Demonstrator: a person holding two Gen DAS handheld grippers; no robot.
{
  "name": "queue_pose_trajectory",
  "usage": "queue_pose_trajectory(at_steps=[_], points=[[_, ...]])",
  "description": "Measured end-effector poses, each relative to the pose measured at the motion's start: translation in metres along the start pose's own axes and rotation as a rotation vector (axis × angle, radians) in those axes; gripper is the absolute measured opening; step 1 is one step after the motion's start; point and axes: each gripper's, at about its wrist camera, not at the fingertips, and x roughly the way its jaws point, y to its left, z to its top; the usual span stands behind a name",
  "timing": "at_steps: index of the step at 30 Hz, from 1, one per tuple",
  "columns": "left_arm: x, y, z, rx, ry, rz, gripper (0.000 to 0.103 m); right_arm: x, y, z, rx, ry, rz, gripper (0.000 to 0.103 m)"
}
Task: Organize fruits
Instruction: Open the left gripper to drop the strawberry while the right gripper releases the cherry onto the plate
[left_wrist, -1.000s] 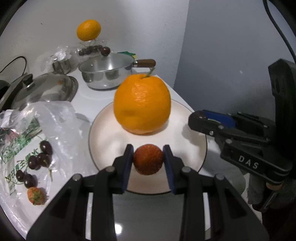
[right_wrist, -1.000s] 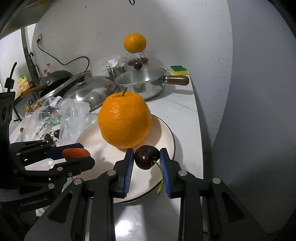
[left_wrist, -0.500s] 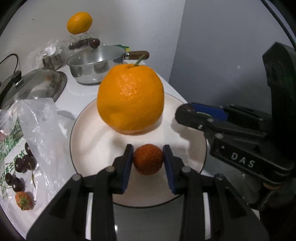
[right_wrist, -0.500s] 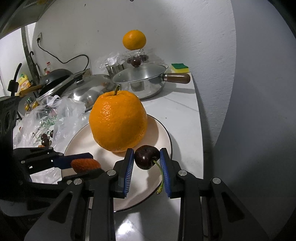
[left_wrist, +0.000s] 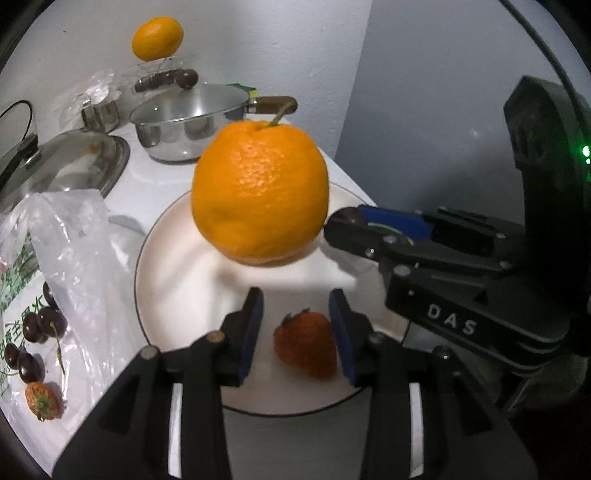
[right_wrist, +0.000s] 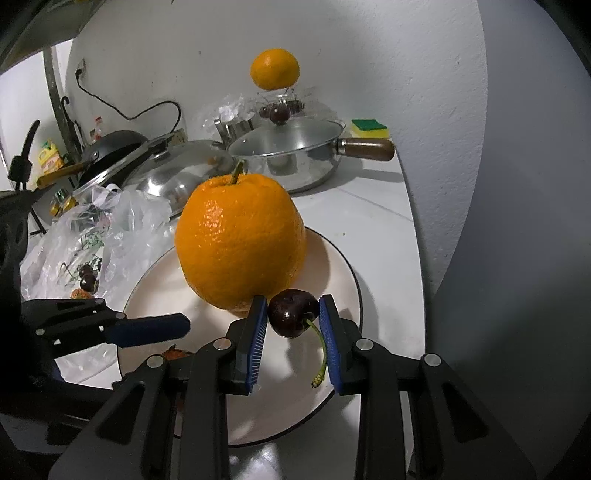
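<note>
A large orange (left_wrist: 258, 192) with a stem stands on the white plate (left_wrist: 173, 295). Just in front of it my left gripper (left_wrist: 295, 299) hovers with its jaws opening. A red strawberry (left_wrist: 306, 343) lies on the plate between the fingers, clear of the left pad and close to the right one. My right gripper (right_wrist: 293, 306) is shut on a dark cherry (right_wrist: 291, 314), its green stem hanging down, above the plate's right side beside the orange (right_wrist: 240, 240). In the right wrist view only an edge of the strawberry (right_wrist: 177, 353) shows under the left gripper (right_wrist: 162, 328).
A clear plastic bag (left_wrist: 66, 258) with several cherries and a strawberry lies left of the plate. Behind stand a lidded steel pan (left_wrist: 184, 122), a steel lid (left_wrist: 62, 162) and a second orange (left_wrist: 158, 37) on a glass container. The counter's edge runs close to the right of the plate.
My left gripper's jaws have spread and the strawberry has dropped from between them onto the plate. The right gripper still grips the cherry, now closer to the orange.
</note>
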Motion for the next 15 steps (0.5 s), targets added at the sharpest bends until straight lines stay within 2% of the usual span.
queue_pose_trajectory(at_steps=[2, 9, 13, 15], points=[[-0.002, 0.002, -0.001, -0.006, -0.005, 0.003, 0.049, 0.002, 0.000, 0.000, -0.001, 0.008, 0.000, 0.031], [-0.010, 0.007, 0.000, -0.016, -0.021, 0.014, 0.050, 0.002, 0.005, 0.000, 0.000, 0.013, -0.012, 0.031], [-0.016, 0.011, -0.002, -0.026, -0.027, 0.026, 0.050, 0.001, 0.006, 0.001, 0.006, 0.009, -0.010, 0.041], [-0.019, 0.013, -0.003, -0.032, -0.031, 0.033, 0.050, -0.001, 0.008, 0.002, 0.008, 0.007, -0.013, 0.042]])
